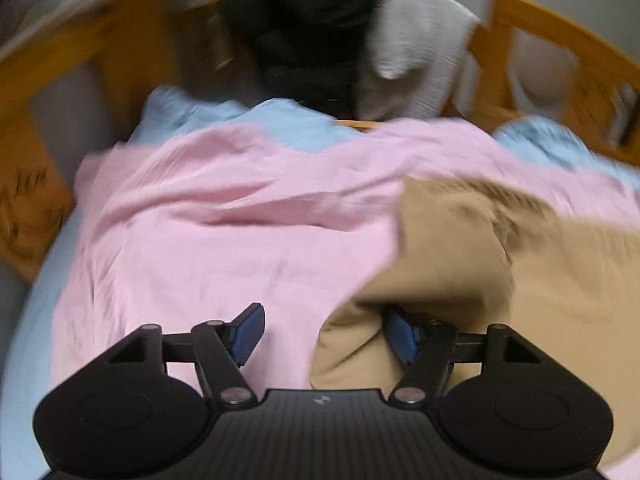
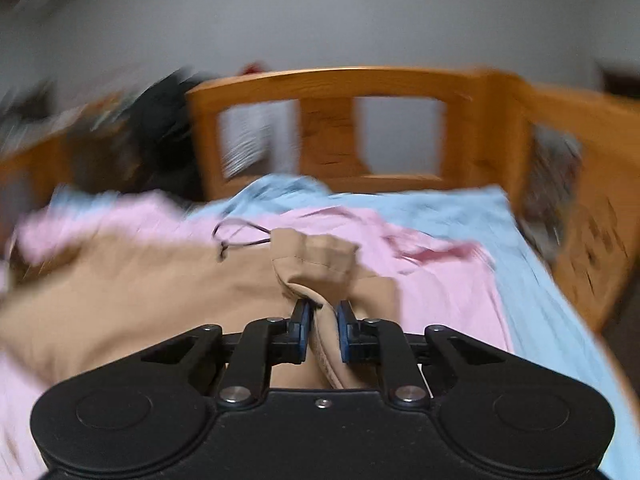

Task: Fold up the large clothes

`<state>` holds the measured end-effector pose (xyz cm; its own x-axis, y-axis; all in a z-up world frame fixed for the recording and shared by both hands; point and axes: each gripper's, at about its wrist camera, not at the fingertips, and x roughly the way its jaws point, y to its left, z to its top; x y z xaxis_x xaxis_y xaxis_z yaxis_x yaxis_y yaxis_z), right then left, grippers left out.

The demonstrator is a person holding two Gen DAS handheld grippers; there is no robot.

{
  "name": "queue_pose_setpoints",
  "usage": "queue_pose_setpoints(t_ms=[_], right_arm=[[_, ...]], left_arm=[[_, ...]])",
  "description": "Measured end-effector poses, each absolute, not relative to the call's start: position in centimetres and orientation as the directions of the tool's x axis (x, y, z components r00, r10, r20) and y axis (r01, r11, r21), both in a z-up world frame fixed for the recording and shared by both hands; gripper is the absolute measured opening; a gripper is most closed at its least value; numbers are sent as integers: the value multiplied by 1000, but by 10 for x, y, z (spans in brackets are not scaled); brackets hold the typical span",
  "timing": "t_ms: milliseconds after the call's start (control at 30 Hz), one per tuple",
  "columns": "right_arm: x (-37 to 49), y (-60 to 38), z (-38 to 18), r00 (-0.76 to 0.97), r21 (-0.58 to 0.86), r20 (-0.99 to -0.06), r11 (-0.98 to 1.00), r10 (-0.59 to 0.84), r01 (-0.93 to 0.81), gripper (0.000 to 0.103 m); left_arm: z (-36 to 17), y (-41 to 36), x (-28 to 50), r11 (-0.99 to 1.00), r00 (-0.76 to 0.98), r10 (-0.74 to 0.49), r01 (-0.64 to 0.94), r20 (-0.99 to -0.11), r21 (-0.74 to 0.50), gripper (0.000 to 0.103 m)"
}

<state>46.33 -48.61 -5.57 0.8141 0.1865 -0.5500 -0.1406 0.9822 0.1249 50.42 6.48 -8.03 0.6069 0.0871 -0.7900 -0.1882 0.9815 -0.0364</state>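
The right claw (image 2: 323, 330) pinches a bunched fold of the soft tan pants (image 2: 160, 288), and the left claw (image 1: 326, 334) gapes apart over the wrinkly pink cloth (image 1: 200, 240).

Soft, even indoor light, no glare; heavy motion blur both views, worst toward 12 o'clock; fisheye bends edges.
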Motion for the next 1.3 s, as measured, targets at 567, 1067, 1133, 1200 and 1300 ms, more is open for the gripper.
queue_pose_setpoints(t_ms=[567, 1067, 1133, 1200, 1300], right_arm=[[407, -571, -98, 724, 535, -651, 815, 228, 224, 41], [330, -560, -29, 782, 391, -600, 915, 168, 103, 6], [312, -560, -43, 749, 378, -646, 914, 149, 144, 6], [293, -559, -61, 725, 357, -678, 916, 121, 180, 6], [280, -553, -86, 700, 310, -709, 931, 92, 193, 7]], left_arm=[[-106, 106, 423, 891, 562, -261, -173, -785, -420, 18], [-60, 96, 377, 933, 499, -242, -115, -832, -341, 2], [-80, 91, 370, 941, 461, -221, -130, -860, -311, 2], [-94, 91, 368, 937, 452, -223, -145, -864, -317, 3], [-104, 91, 371, 937, 465, -224, -139, -857, -321, 5]])
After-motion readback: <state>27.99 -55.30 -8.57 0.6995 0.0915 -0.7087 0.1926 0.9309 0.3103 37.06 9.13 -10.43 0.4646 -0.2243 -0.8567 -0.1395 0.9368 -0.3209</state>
